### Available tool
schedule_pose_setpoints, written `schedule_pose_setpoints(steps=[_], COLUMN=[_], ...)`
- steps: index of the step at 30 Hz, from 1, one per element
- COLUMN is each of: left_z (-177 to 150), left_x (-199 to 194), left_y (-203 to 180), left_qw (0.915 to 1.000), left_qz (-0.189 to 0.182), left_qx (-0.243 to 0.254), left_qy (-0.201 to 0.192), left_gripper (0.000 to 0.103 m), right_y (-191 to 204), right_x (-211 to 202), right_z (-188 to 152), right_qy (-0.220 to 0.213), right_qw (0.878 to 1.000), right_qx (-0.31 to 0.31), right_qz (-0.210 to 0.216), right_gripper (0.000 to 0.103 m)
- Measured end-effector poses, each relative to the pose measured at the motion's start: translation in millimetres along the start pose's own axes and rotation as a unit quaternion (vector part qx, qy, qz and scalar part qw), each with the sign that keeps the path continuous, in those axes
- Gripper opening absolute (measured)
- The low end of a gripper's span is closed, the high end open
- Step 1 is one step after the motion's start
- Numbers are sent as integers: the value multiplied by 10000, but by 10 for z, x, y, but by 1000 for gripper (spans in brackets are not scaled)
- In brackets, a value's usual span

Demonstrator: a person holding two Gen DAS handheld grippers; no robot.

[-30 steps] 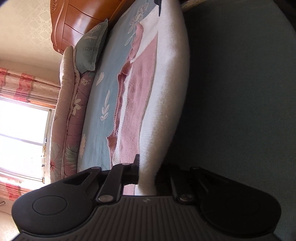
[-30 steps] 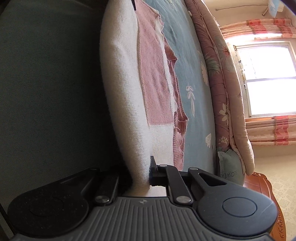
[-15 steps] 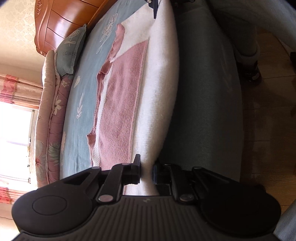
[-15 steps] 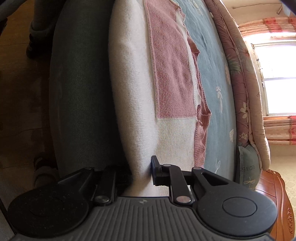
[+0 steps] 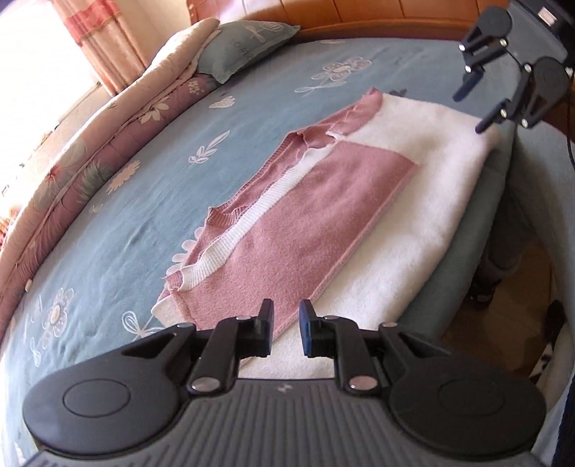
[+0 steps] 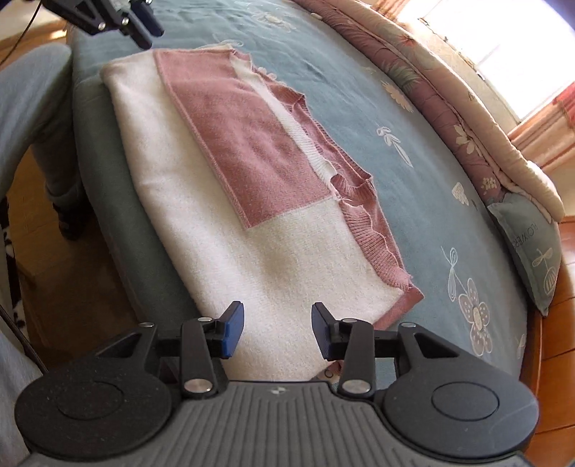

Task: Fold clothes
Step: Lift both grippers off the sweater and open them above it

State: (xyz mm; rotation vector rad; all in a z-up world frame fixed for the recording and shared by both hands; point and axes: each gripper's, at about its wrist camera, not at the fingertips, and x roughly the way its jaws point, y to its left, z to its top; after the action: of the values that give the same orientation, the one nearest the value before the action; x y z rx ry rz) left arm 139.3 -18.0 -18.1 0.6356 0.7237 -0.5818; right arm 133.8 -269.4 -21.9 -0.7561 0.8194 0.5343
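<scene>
Sweater (image 5: 323, 222), pink and white, lies folded at the bed (image 5: 161, 172) edge.
Left hand-held gripper (image 5: 286, 332) and right hand-held gripper (image 6: 277, 332) hover spread, gripping nothing.

Fuzzy matt knit sweater (image 5: 359, 215) ahead of matt black plastic left gripper (image 5: 286, 332); soft cloth bedsheet (image 5: 179, 143) beyond; glossy wooden headboard (image 5: 359, 14) farthest.

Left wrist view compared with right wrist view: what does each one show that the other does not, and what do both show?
Only the left wrist view shows the wooden headboard. Only the right wrist view shows the bright window. Both show the folded pink and white sweater on the blue bedsheet, the pillow, and both grippers, left and right, open above it.
</scene>
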Motion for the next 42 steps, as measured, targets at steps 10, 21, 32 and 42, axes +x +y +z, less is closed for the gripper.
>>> schedule_pose_setpoints(steps=[10,21,32,42], left_z=[-395,-576,-335,-242], left_x=[353,394,318,451], left_y=[-168,220,315,-161], left_qw=[9932,9641,9469,9486], left_qz=[-449,-389,-789,-1377], left_qx=[-1006,-2561,-3107,-2830], left_qy=[374,581,243,333], left_gripper=[25,66,74,76], right_y=[-101,-180,-18,312], right_x=[302,287,242,408], right_z=[-378,-728,-165,-211], right_qy=[-54,-357,-694,-473], right_qw=[9746,9343,9434,9339], right_qx=[2201,3518,3237,3520], right_qz=[417,451,206,412], right_gripper=[49,60,83,90])
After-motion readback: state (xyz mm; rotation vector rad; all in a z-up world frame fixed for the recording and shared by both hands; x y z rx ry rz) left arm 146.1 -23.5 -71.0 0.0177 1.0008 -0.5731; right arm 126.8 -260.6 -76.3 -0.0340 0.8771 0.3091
